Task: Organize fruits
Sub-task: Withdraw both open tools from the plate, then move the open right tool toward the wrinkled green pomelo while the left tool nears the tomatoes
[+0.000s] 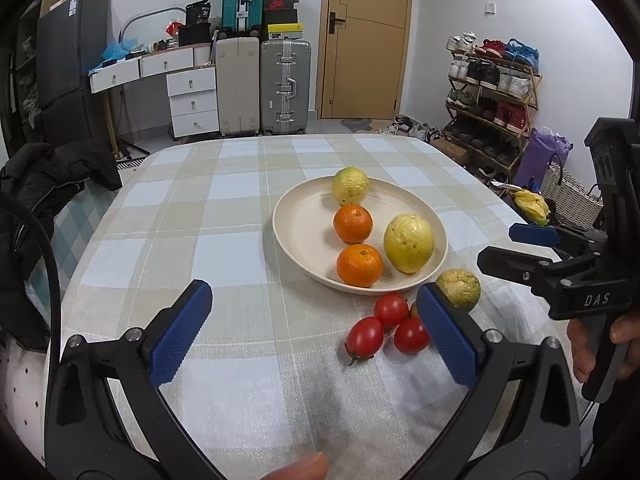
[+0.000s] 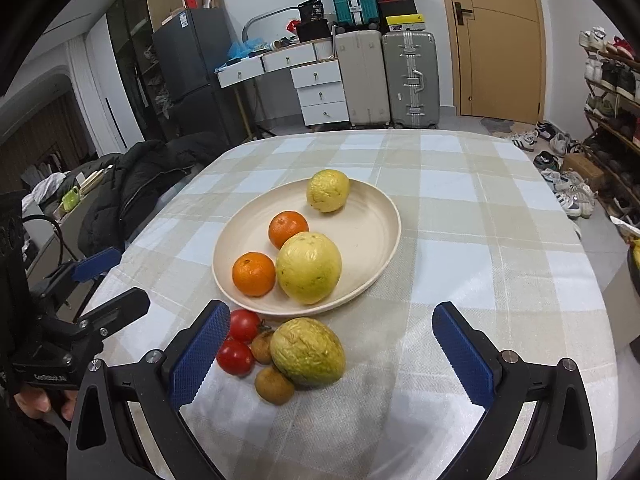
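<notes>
A cream plate (image 2: 384,216) sits mid-frame on the checked tablecloth (image 2: 480,240) and holds 4 fruits: 2 oranges, one (image 2: 254,273) at the near rim and one (image 2: 288,229) behind it, a large yellow fruit (image 2: 309,267) beside them, and a smaller yellow fruit (image 2: 328,190) at the far rim. The fruit not yet on the plate lies on the cloth just below the plate's near rim: a wrinkled yellow-green fruit (image 2: 307,352), 2 small brown fruits (image 2: 274,385), and cherry tomatoes (image 2: 242,325), 3 of them countable in the left wrist view.

The right gripper (image 2: 334,356) has its jaws spread wide with nothing between the pads. In its own view the wrinkled fruit sits low in the frame, just left of the midline between the fingers, its long axis running roughly left to right, so it lies across the jaw opening rather than along it. The brown fruits touch or nearly touch its left side; the view does not settle which.

The left gripper (image 1: 316,332) is also wide open and empty. In its view the tomatoes (image 1: 365,337) lie just inside its right finger, toward the lower right of the frame, with the wrinkled fruit (image 1: 458,289) beyond that finger.

Judging by this, the right hand is nearer the wrinkled fruit and the left hand nearer the tomatoes. Both grippers tilt down toward the table from the near edge.
</notes>
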{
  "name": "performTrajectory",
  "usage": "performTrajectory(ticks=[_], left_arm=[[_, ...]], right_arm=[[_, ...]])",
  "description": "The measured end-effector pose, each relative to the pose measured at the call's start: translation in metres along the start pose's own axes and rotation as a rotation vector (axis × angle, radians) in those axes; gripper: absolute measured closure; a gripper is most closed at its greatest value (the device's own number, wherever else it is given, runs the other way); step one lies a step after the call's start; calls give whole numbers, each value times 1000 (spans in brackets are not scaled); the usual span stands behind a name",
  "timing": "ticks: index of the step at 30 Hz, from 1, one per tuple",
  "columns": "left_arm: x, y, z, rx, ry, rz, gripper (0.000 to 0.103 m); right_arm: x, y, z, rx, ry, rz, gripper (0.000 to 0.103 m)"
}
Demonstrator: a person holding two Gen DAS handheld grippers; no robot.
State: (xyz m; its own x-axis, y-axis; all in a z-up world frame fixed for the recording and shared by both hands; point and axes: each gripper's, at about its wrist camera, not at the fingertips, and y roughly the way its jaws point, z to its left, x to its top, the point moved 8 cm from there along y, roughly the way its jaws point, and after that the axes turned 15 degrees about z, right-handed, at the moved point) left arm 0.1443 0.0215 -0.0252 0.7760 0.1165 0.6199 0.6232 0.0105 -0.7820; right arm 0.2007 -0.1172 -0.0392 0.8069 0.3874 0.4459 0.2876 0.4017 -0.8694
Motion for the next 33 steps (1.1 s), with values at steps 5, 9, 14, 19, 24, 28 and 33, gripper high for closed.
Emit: performTrajectory(ticks=[5, 9, 14, 19, 24, 28, 33], left_arm=[[-2, 3, -2, 19, 10, 6, 1], [0, 11, 1, 25, 3, 15, 1], [-1, 23, 7, 26, -7, 38, 1], [-2, 34, 10, 27, -9, 65, 1], [-4, 43, 9, 26, -7, 87, 1], [-6, 50, 7, 28, -6, 104, 1], [-10, 59, 5, 30, 3, 133, 1]], right_arm=[[-5, -5, -3, -4, -3, 11, 0], [-8, -2, -9, 2, 17, 19, 0], [-9, 9, -16, 3, 50, 48, 0], [-13, 20, -16, 11, 58, 77, 0], [-16, 33, -15, 11, 60, 105, 0], [-18, 40, -15, 11, 61, 122, 0], [-19, 43, -11, 10, 57, 128, 0]])
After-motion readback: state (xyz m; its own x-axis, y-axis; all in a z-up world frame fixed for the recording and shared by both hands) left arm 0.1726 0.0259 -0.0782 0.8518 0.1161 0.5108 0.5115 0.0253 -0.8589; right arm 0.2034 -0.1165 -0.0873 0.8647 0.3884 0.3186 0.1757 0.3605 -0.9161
